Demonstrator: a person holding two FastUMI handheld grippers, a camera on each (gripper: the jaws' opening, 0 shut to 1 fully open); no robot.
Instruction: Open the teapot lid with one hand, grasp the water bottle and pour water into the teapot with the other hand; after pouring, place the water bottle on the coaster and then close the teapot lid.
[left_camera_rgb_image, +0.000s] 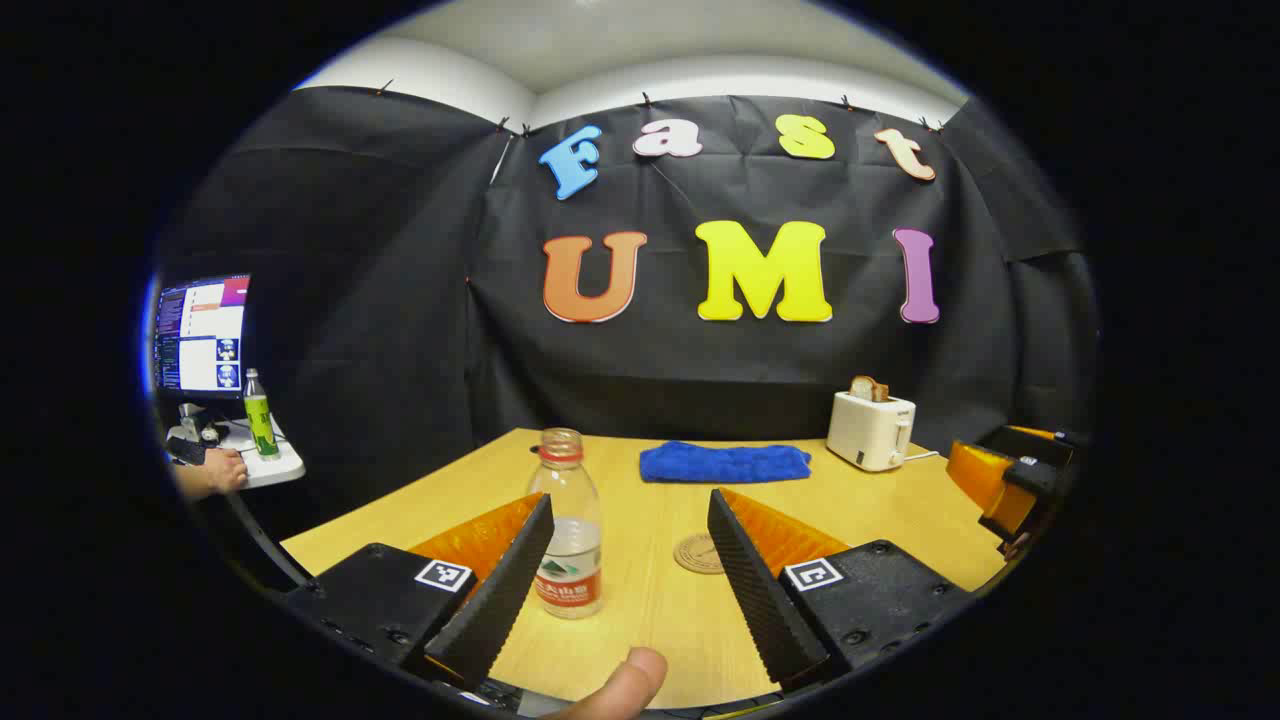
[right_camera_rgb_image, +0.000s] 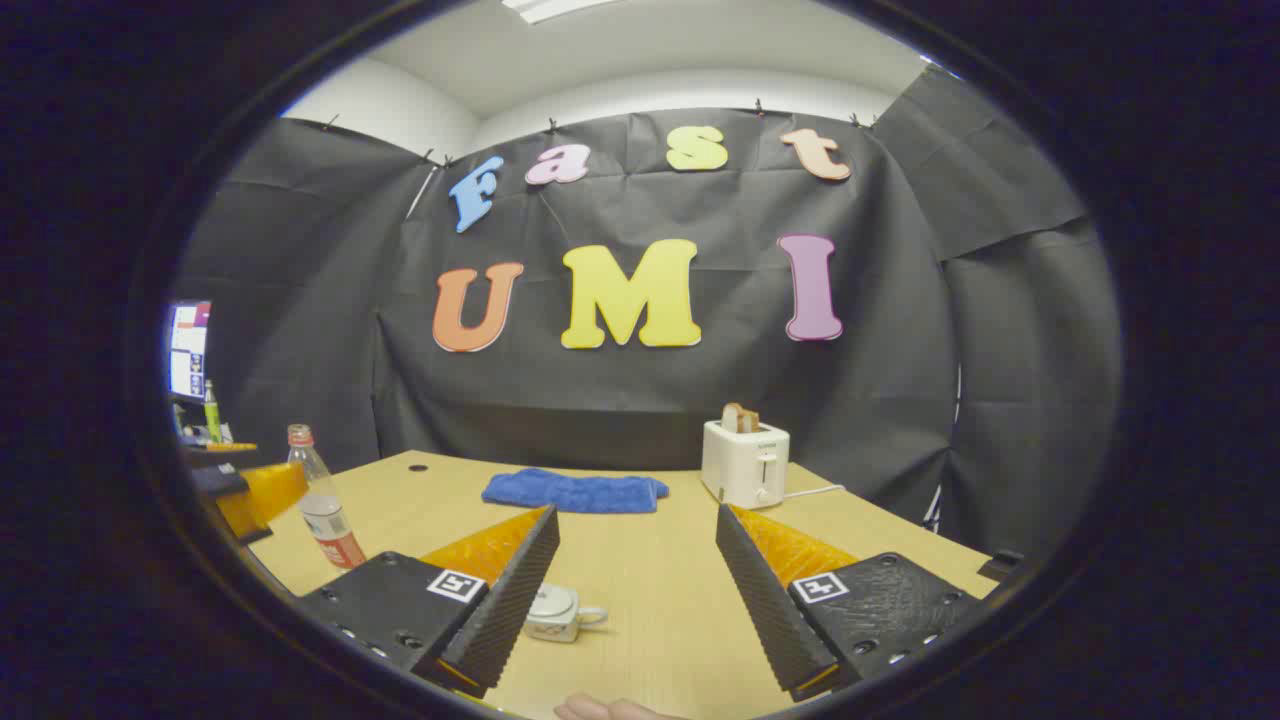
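Both my tongs are spread wide, nothing clamped. Left gripper (left_camera_rgb_image: 630, 575): bottle (left_camera_rgb_image: 568, 530) stands upright on the table (left_camera_rgb_image: 900, 510) just ahead, hard by my left finger (left_camera_rgb_image: 500, 590), whose tip overlaps its lower half in view; can't tell if they touch. It has a red cap ring, no cap visible, and is part full. Coaster (left_camera_rgb_image: 700, 553) lies flat just right of the bottle, partly behind my right finger (left_camera_rgb_image: 750, 590). A thumb tip (left_camera_rgb_image: 625, 685) shows at the bottom edge. Right gripper (right_camera_rgb_image: 635, 590): teapot (right_camera_rgb_image: 555, 612), small and white with its lid on, sits low between my fingers, tucked against the left finger (right_camera_rgb_image: 505, 600), handle pointing right. From this side the bottle (right_camera_rgb_image: 322, 510) is well off to the left, near the table's left edge, with the other gripper (right_camera_rgb_image: 245, 490) just beside it. Far side of the table: blue towel (right_camera_rgb_image: 575, 492) mid-back, toaster (right_camera_rgb_image: 745, 462) with bread in it back right, cord trailing right. Bare tabletop runs from my fingers up to the towel, and to the right of the teapot. Black cloth walls close in behind and on both sides. Beyond the left edge: a monitor (left_camera_rgb_image: 200, 335), a green bottle (left_camera_rgb_image: 260, 415) and someone's hand (left_camera_rgb_image: 215, 470) at a side desk.
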